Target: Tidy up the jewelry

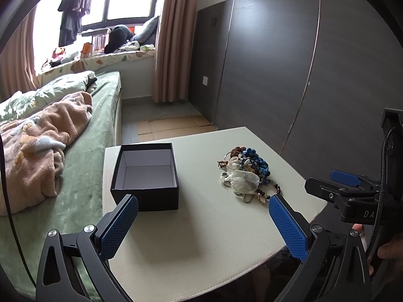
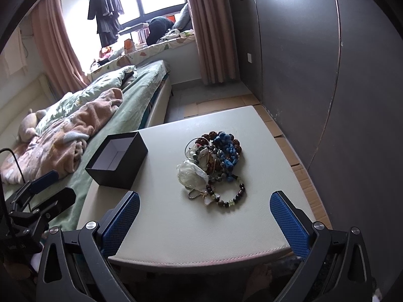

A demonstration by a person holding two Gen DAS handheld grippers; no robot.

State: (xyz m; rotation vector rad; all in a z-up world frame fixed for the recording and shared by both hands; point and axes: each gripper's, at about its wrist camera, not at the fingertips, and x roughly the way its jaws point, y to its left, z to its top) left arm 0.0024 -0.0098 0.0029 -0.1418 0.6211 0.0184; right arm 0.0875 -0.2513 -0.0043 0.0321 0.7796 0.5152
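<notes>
A square, cream-white padded table top [image 2: 176, 226] carries two items. A black rectangular cardboard box with a white interior [image 1: 144, 176], lid off and interior bare, sits at the left edge of the surface, close to the far left corner. A tangled heap of beaded jewelry [image 2: 214, 168] lies on the right half of the surface, well apart from the box and nearer the right edge in the left wrist view. Within the heap, a string of blue beads [image 2: 228, 151] lies on the far side, reddish-brown rough beads [image 2: 210, 136] sit at the far rim, a translucent white pouch [image 2: 191, 173] rests on the left side, and a bracelet of dark and pale green beads [image 2: 233, 197] trails toward the near edge.

The left gripper [image 1: 202, 210] hovers above the near edge of the surface, jaws wide apart, holding nothing; one blue textured pad [image 1: 118, 226] overlaps the near side of the box in view. The right gripper [image 2: 205, 209] hovers above the near edge facing the heap, jaws wide apart, holding nothing.

A bed with a green sheet [image 2: 126, 110] adjoins the left edge of the table. A dark grey wardrobe [image 1: 289, 63] stands beyond the right edge
</notes>
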